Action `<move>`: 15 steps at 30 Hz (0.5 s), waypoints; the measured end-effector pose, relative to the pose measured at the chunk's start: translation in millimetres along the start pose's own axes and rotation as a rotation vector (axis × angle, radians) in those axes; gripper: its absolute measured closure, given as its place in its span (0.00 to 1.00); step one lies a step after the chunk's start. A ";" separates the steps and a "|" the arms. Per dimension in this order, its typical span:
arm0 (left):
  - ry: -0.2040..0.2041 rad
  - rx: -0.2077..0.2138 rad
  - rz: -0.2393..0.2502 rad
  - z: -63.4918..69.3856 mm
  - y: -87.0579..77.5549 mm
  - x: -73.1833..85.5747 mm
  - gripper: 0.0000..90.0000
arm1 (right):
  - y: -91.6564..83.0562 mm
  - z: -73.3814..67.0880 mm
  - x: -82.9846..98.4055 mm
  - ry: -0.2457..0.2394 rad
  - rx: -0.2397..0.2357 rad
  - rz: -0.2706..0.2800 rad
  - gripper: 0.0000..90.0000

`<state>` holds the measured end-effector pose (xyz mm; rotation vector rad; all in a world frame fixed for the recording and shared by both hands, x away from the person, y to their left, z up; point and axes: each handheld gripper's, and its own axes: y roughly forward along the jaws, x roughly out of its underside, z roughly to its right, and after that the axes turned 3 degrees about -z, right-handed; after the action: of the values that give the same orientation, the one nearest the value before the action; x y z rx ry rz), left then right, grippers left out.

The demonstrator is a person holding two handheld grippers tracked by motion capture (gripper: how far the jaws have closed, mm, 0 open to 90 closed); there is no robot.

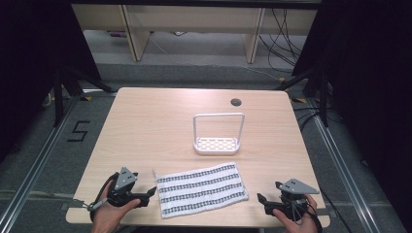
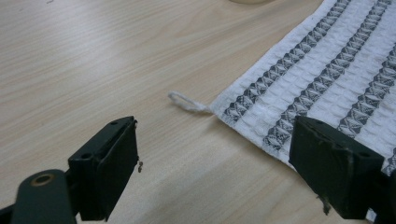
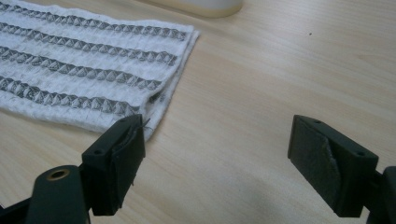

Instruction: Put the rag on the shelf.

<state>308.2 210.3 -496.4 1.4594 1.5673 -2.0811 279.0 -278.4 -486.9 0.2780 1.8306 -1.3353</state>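
Towel (image 1: 201, 189) is lying flat between my two grippers, soft, light and limp by the look of it. I am holding my left gripper (image 1: 147, 195) wide beside its looped corner (image 2: 187, 101), my right gripper (image 1: 263, 203) wide off the far edge; pinching corners looks best.

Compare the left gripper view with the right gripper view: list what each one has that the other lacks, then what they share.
Left gripper view alone: the hanging loop at the corner of the striped towel, lying flat on the wooden table.

Right gripper view alone: the towel's folded, layered edge, which its near jaw partly overlaps in the picture.

Shared: the towel, the table, a sliver of the white rack base at the top, and wide-open jaws holding nothing, on the left gripper and the right gripper.
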 end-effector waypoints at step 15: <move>-0.016 0.043 0.002 6.1 4.3 -7.6 0.16 | 1.8 -4.2 -1.4 -0.025 -0.015 0.001 0.24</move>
<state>311.2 200.4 -493.6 1.4531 1.5236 -2.1337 278.9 -273.5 -486.8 0.2532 1.8181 -1.3182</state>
